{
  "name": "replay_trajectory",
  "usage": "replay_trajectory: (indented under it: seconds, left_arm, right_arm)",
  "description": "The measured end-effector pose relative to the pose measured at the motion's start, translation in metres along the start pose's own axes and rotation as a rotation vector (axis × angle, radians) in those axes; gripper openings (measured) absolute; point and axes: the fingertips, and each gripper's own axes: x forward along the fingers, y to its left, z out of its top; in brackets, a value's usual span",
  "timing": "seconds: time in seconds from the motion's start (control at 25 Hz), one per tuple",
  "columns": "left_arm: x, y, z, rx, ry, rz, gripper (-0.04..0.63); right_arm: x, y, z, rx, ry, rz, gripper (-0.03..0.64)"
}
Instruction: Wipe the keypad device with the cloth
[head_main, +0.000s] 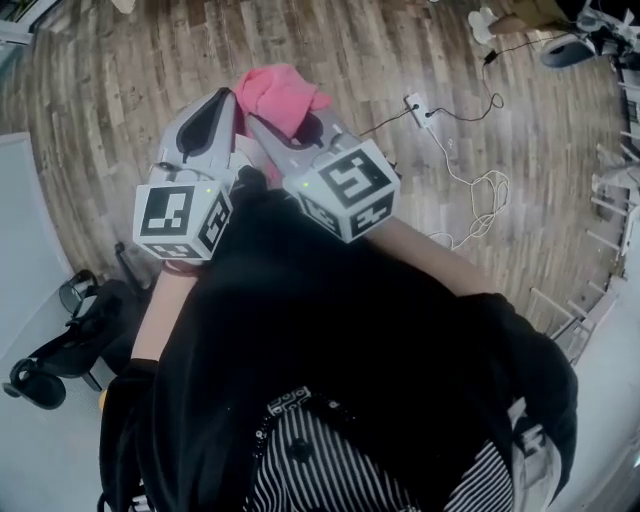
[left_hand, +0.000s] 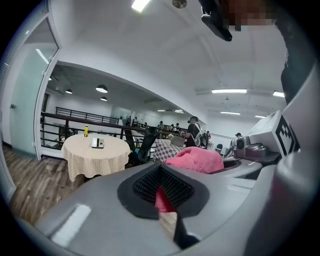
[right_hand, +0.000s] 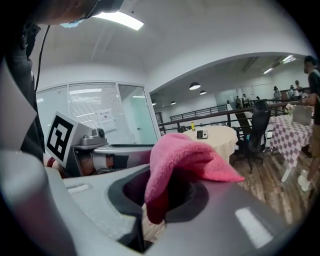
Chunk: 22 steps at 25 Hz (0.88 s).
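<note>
A pink cloth (head_main: 278, 92) is bunched at the tip of my right gripper (head_main: 303, 122), which is shut on it. In the right gripper view the cloth (right_hand: 182, 160) drapes over the jaws of the right gripper (right_hand: 159, 196). My left gripper (head_main: 222, 102) is held close beside it with its jaws together. In the left gripper view only a sliver of pink shows past the left gripper (left_hand: 163, 189). A small keypad device (left_hand: 97, 143) lies far off on a round table (left_hand: 95, 155). That device (right_hand: 201, 134) also shows in the right gripper view.
Both grippers are held near the person's chest above a wooden floor (head_main: 130, 90). A power strip with cables (head_main: 418, 108) lies on the floor to the right. A black chair (head_main: 60, 345) stands at the left. A checked table (right_hand: 295, 132), railing and people are farther away.
</note>
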Motion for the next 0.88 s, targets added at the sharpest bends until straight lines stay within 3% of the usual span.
replay_trajectory:
  seconds: [0.36, 0.52, 0.88]
  left_arm:
    - [0.035, 0.116, 0.033, 0.003, -0.014, -0.038, 0.002]
    - [0.035, 0.162, 0.038, -0.072, -0.020, -0.069, 0.002]
    - [0.045, 0.197, 0.045, -0.091, -0.026, -0.074, 0.002]
  right_arm:
    - [0.117, -0.008, 0.052, 0.006, 0.002, -0.022, 0.063]
    - [0.158, 0.009, 0.063, -0.012, 0.012, 0.003, 0.063]
    - [0.197, 0.005, 0.070, -0.003, 0.050, 0.038, 0.063]
